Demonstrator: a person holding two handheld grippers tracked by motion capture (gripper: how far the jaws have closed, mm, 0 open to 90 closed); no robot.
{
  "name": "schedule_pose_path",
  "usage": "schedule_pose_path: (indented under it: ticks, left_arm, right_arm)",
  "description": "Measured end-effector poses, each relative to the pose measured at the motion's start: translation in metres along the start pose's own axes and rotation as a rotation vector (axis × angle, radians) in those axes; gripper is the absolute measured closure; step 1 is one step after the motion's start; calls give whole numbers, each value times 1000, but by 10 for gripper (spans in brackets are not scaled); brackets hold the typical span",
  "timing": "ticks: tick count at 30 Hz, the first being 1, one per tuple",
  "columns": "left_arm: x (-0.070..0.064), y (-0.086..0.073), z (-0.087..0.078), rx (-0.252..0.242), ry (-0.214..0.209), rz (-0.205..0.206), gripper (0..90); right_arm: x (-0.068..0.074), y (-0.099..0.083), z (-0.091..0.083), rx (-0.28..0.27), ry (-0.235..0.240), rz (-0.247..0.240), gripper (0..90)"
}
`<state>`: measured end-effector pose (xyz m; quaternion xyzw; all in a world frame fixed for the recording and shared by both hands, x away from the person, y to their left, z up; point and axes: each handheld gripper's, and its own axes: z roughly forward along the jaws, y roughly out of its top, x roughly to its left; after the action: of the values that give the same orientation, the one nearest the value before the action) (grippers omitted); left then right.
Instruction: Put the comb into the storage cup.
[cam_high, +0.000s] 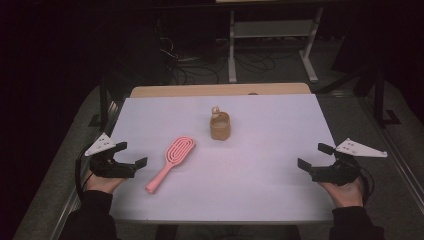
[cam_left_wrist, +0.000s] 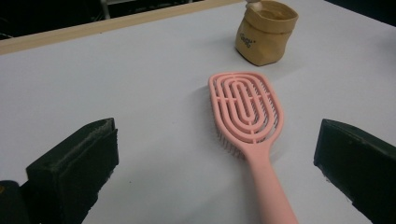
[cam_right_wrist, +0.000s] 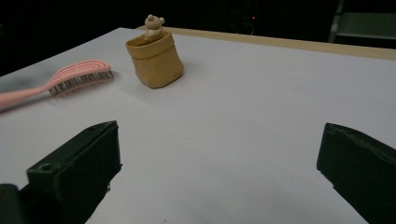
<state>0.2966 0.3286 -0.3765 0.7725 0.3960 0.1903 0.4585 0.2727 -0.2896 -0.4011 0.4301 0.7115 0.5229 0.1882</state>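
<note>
A pink hairbrush (cam_high: 171, 161) (cam_left_wrist: 249, 122) (cam_right_wrist: 58, 79) lies bristles down on the white table (cam_high: 260, 165), handle toward the person. Behind it stands a tan paper-like pouch (cam_high: 220, 127) (cam_left_wrist: 265, 32) (cam_right_wrist: 155, 59) with a small beige bear figure (cam_high: 215, 111) (cam_right_wrist: 153, 25) poking out of its top. My left gripper (cam_high: 133, 153) (cam_left_wrist: 215, 168) is open at the table's left edge, just left of the brush handle, nothing between its jaws. At the right edge my right gripper (cam_high: 314, 155) (cam_right_wrist: 219, 172) is open and holds nothing.
A strip of wooden tabletop (cam_high: 220, 90) runs along the far edge. Beyond it, on the dark floor, lie tangled cables (cam_high: 200, 62) and a white metal frame (cam_high: 272, 35). Bare white surface stretches between the two grippers.
</note>
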Motion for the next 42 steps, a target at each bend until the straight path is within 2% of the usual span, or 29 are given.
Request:
schedule_pose_path:
  ticks: [13, 17, 24, 32, 42]
  left_arm:
    - [-8, 7, 14, 44, -25, 28, 0]
    - [-11, 8, 22, 86, -43, 46, 0]
    - [-15, 9, 30, 128, -58, 64, 0]
    - [-19, 8, 38, 160, -71, 70, 0]
    - [-27, 6, 49, 209, -108, 74, 0]
  right_arm:
    - [0, 0, 0, 4, 2, -4, 0]
    - [0, 0, 1, 10, 3, -5, 0]
    - [0, 0, 1, 10, 10, -7, 0]
    - [0, -1, 1, 14, 14, -7, 0]
    - [0, -1, 2, 20, 21, -3, 0]
